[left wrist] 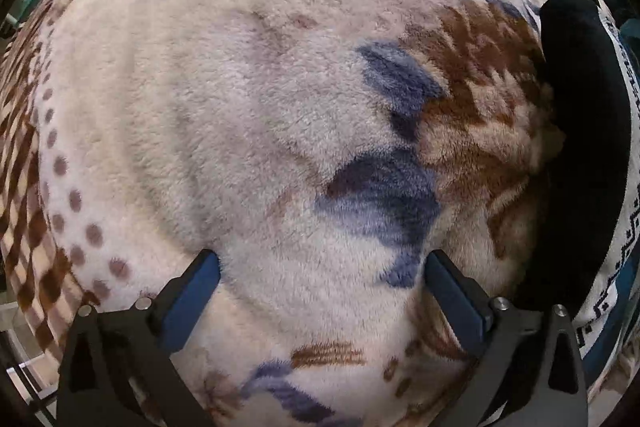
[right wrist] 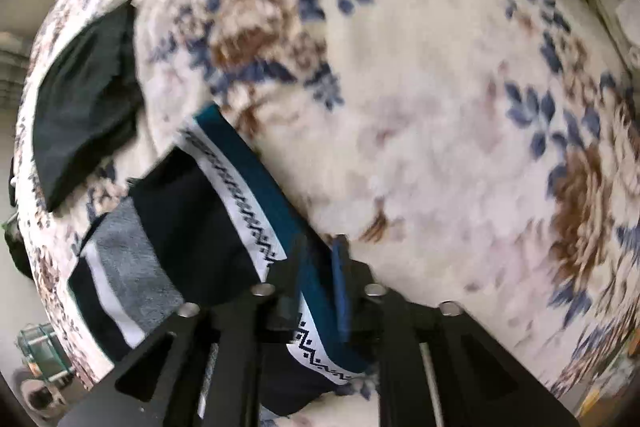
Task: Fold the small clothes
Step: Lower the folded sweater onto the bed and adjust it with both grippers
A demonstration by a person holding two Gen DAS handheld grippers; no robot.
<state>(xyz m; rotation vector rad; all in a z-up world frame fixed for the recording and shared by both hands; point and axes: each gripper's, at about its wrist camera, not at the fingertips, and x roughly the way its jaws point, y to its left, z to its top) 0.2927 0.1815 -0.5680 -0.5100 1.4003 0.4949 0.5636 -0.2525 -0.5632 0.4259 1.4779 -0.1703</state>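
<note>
- The work surface is a fluffy cream blanket (left wrist: 224,131) with brown flowers and blue leaves; it fills almost all of both views, and only thin strips of the room show at the edges.
- The left gripper (left wrist: 322,277) points straight down at the blanket with its jaws spread wide; nothing is between the blue pads (left wrist: 198,291), only bare fleece.
- Near the right edge of that view lies a black garment (left wrist: 580,131), beside a white band with a black zigzag pattern.
- The right gripper (right wrist: 318,263) has its jaws narrow, and a teal garment (right wrist: 256,171) with the white patterned band passes between them; the fingers seem to pinch it, though the picture is blurred.
- Next to this garment lies a piece with grey, white and black stripes (right wrist: 120,275).
- Further away on the blanket rests a dark green cloth (right wrist: 80,107).
</note>
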